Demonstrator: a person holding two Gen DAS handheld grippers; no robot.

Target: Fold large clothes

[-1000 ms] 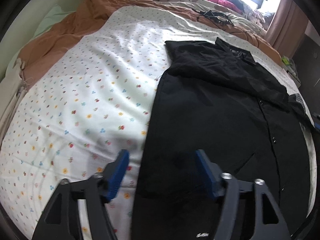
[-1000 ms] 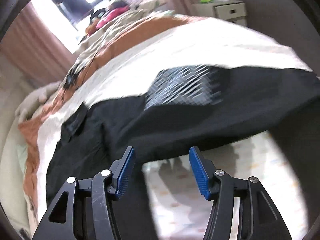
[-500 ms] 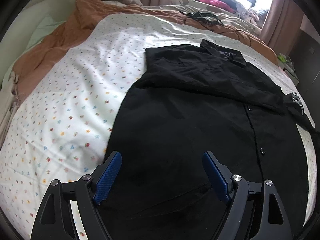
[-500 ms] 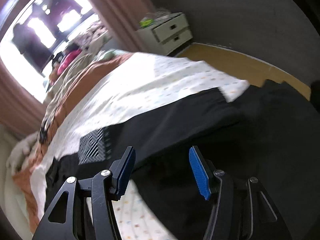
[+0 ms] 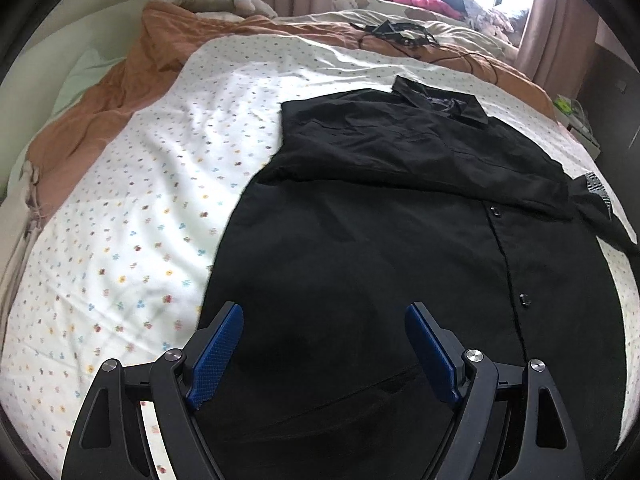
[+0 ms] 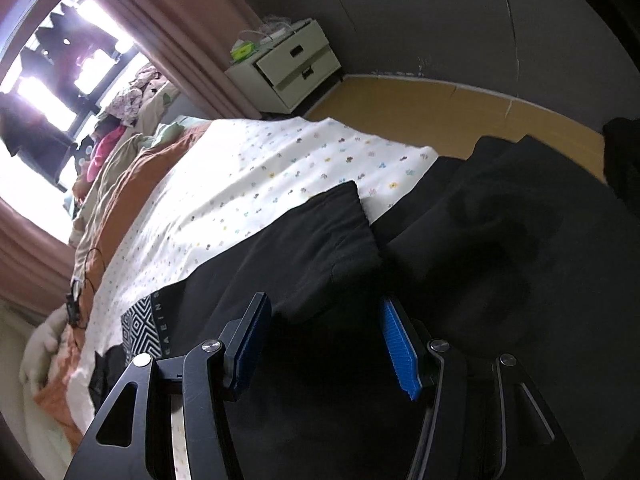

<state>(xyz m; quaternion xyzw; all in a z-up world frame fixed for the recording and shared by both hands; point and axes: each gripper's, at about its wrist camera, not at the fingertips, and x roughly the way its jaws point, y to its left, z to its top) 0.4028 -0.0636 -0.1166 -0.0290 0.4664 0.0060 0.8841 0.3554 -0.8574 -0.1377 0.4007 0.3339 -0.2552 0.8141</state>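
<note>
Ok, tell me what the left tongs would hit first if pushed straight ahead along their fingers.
Most likely the black shirt spread on the bed: the open left tongs point down at its lower front, nothing between. Depth is hard to judge.

The left gripper (image 5: 323,344) occupies the lower centre of the left wrist frame, angled downward, its blue-padded fingers (image 5: 218,350) spread wide with nothing clamped between them. The right gripper (image 6: 326,346) sits at the lower centre of the right wrist frame, rolled to one side, jaws partly spread, pads (image 6: 400,354) gripping nothing.
</note>
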